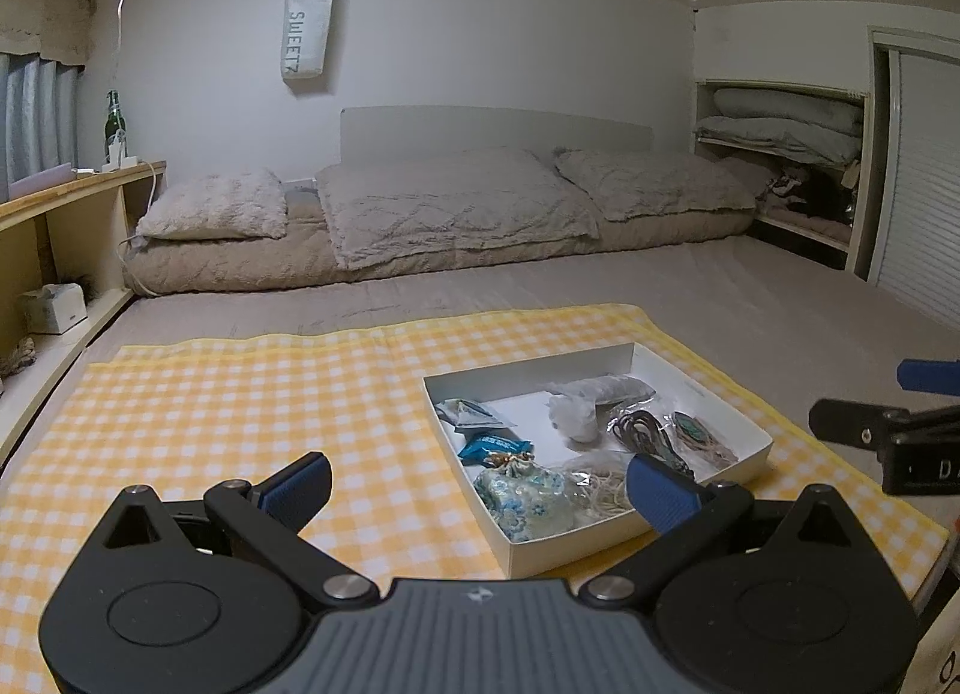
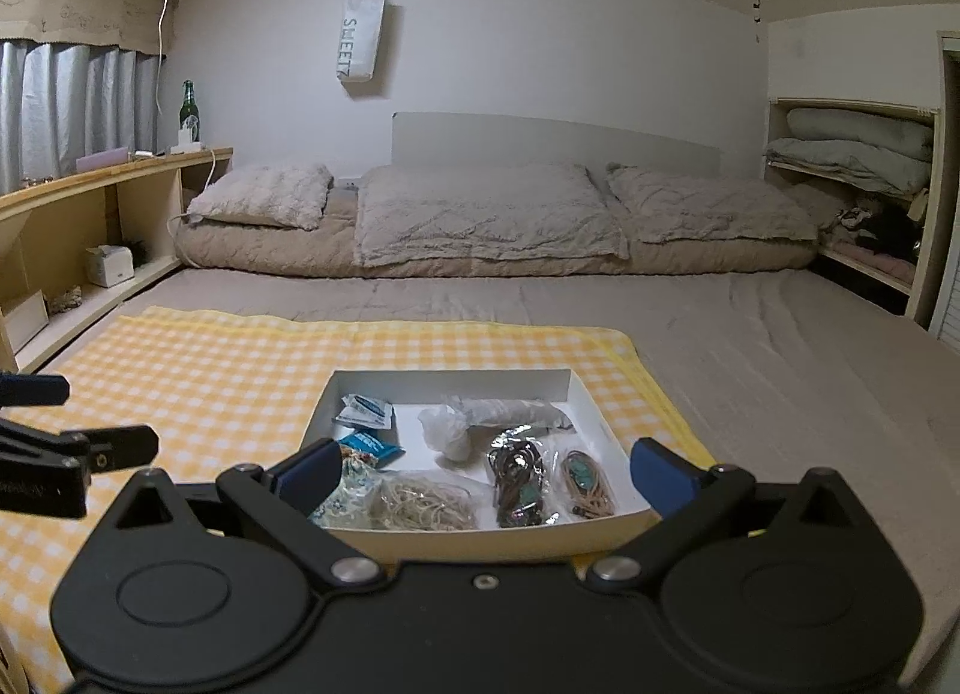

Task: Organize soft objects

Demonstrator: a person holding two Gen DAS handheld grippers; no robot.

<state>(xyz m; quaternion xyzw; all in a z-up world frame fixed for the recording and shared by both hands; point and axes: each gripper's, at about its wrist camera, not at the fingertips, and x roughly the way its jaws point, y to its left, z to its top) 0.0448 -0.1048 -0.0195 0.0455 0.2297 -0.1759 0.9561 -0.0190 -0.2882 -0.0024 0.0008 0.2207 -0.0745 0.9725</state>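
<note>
A shallow white box sits on a yellow checked cloth on the bed. It holds a floral pouch, a blue snack pack, a white crumpled bag, bagged cords and rubber bands. My left gripper is open, hovering over the box's near left corner. My right gripper is open, just before the box's near edge. Both are empty.
Pillows line the head of the bed. A wooden shelf with a green bottle stands at left. A closet with folded bedding is at right. Grey sheet lies right of the cloth.
</note>
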